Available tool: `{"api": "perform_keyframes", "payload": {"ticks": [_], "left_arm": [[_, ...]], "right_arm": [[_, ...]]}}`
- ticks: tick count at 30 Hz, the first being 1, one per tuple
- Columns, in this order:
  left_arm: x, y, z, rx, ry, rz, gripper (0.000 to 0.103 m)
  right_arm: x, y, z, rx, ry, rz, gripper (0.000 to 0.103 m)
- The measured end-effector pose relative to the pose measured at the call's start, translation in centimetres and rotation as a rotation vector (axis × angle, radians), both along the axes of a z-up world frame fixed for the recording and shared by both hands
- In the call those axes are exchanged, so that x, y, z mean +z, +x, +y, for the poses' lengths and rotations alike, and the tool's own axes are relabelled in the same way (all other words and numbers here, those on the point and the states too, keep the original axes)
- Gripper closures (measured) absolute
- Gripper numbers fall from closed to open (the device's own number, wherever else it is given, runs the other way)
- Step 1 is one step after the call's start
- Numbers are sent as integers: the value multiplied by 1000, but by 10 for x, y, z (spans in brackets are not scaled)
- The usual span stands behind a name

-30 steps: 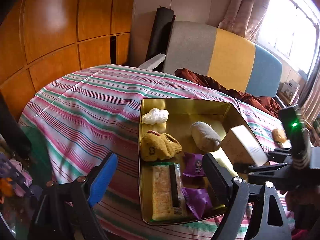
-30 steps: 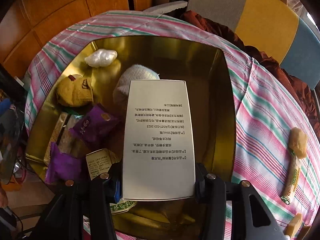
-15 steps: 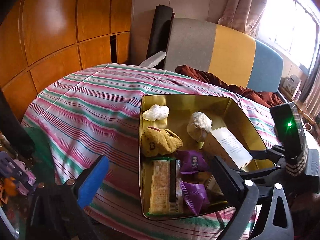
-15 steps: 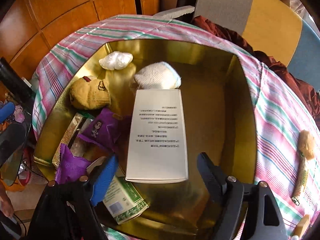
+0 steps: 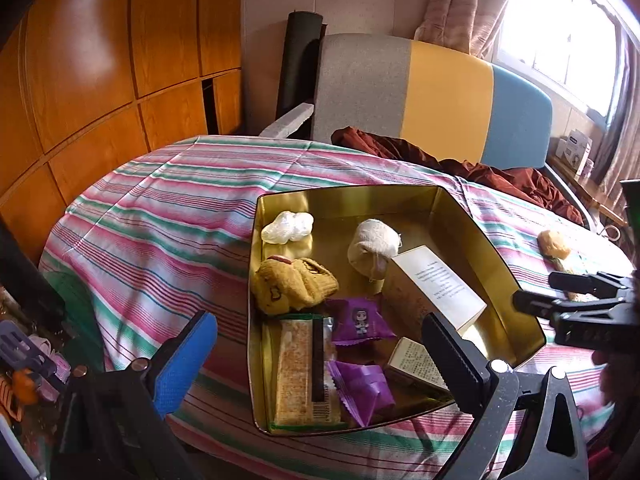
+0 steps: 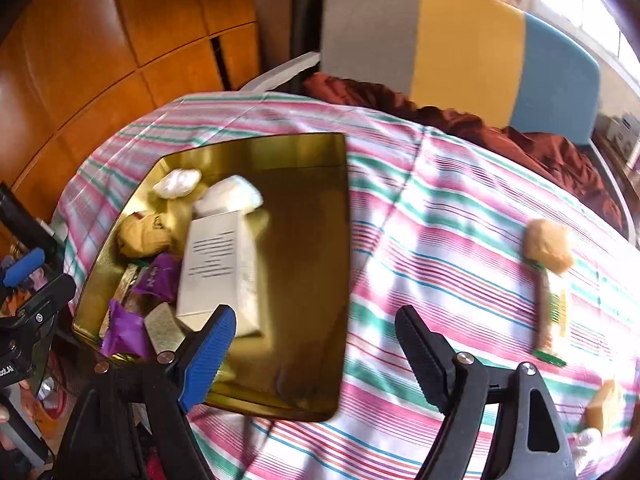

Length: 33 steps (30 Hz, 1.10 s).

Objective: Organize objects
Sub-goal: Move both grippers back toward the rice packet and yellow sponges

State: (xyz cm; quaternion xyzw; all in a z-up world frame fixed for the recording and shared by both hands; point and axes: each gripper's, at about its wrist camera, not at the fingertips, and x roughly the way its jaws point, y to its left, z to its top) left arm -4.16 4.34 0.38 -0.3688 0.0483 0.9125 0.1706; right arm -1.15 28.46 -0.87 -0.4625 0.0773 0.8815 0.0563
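Observation:
A gold tin tray (image 5: pixel 472 224) (image 6: pixel 304 152) sits on the striped tablecloth. A white printed box (image 5: pixel 436 284) (image 6: pixel 218 264) lies inside it, beside a white sock ball (image 5: pixel 374 240), a yellow knit item (image 5: pixel 292 284), a clear plastic wad (image 5: pixel 286 226), purple wrappers (image 5: pixel 360 320), a cracker pack (image 5: pixel 304 376) and a small box (image 5: pixel 416 362). My left gripper (image 5: pixel 316 356) is open over the tray's near edge. My right gripper (image 6: pixel 316 350) is open and empty, over the tray's right edge. A snack bar with a yellow end (image 6: pixel 550 264) lies on the cloth to the right.
Another yellowish snack (image 6: pixel 604 404) lies at the right view's lower right. A grey, yellow and blue chair (image 5: pixel 432 92) with a dark red cloth (image 5: pixel 480 168) stands behind the table. Wooden panels (image 5: pixel 100 60) line the left wall. Clutter lies low left (image 5: pixel 24 364).
My right gripper opened and released the white box into the tray, then drew back and swung right toward the cloth. My left gripper stayed open and pulled back slightly.

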Motion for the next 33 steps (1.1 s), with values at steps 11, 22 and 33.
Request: {"api": "perform_keyframes", "payload": {"ticks": [11,22,33], "left_arm": [[11,14,45,-140,-28,50,0],[18,32,101,-306,-45,62,0],[33,62,190,-528,-59,84,0]], "right_arm": [[-2,70,122,-324,4,-34,19],[7,181,271,-851,-99,27,18],[-19,227,305,-1042,-309,147,18]]}}
